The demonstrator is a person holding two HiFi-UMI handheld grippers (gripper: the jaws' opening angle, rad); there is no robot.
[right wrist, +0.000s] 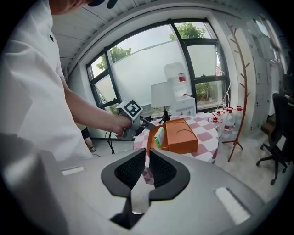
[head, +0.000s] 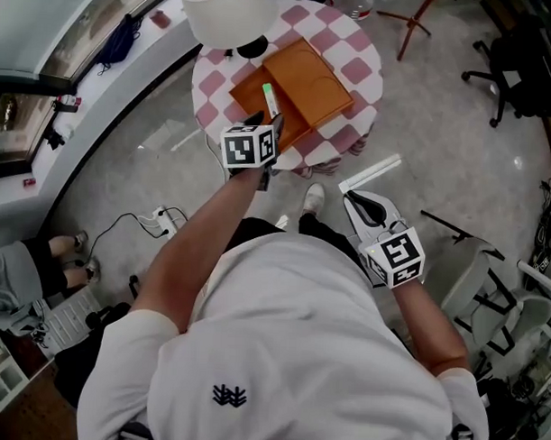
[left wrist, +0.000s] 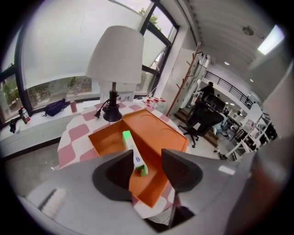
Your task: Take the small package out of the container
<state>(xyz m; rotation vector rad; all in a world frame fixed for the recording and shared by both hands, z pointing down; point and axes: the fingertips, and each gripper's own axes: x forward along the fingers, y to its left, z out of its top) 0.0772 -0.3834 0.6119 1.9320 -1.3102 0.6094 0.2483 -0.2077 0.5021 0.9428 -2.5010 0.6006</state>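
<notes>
An orange container lies on a round table with a pink and white check cloth. A small white and green package lies in the container's trough on its near side. My left gripper hovers at the table's near edge, just short of the package, jaws open with nothing between them. My right gripper hangs lower right over the floor, away from the table, jaws shut and empty.
A white-shaded lamp stands on the table beyond the container. On the floor lie a power strip with cables and a white strip. An office chair stands at the far right. Bottles sit by the window.
</notes>
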